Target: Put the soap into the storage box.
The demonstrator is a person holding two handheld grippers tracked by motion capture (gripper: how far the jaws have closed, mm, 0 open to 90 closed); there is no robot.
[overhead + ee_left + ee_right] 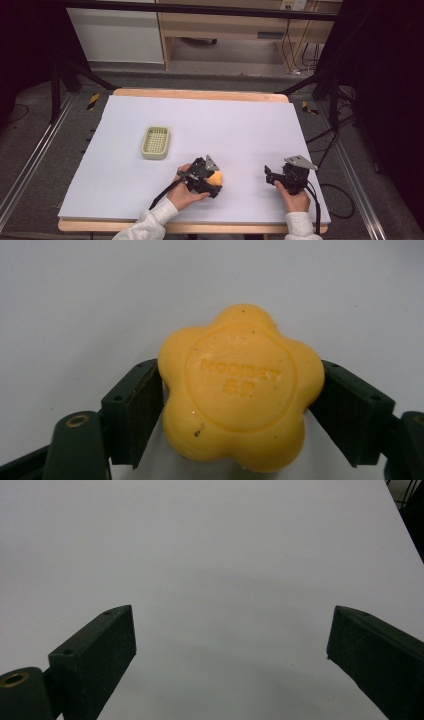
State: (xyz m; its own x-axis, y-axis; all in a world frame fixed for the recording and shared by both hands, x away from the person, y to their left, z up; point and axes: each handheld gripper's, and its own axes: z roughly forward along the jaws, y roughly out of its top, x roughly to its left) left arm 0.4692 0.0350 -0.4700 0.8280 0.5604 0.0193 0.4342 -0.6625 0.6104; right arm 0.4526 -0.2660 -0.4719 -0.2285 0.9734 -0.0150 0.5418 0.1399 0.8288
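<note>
A yellow flower-shaped soap (pixel 240 390) is pinched between the two black jaws of the left gripper (pixel 240 410), whose pads are pressed against opposite lobes of the bar. In the left gripper view the soap is seen from its flat face, on which a raised ring and embossed lettering are stamped; the lettering is too soft to be read with certainty, and a few dark specks are scattered over the surface. Pale white table covering (pixel 100 300) is seen behind and around the bar. In the high view the left gripper (pixel 214 181) is held by the person's left hand (pixel 186 194) near the front edge of the white sheet (pixel 225 125), slightly left of centre, and the soap (pixel 216 177) is glimpsed as an orange-yellow patch at the tip of the tool. A small cream-coloured slotted soap dish (pixel 155 142) is placed on the sheet further back and to the left, well apart from the bar. The right gripper (pixel 272 175) is held by the right hand (pixel 292 196) near the front right of the sheet; in the right gripper view (pixel 230 645) its jaws are spread wide over bare white surface, with nothing between them.
</note>
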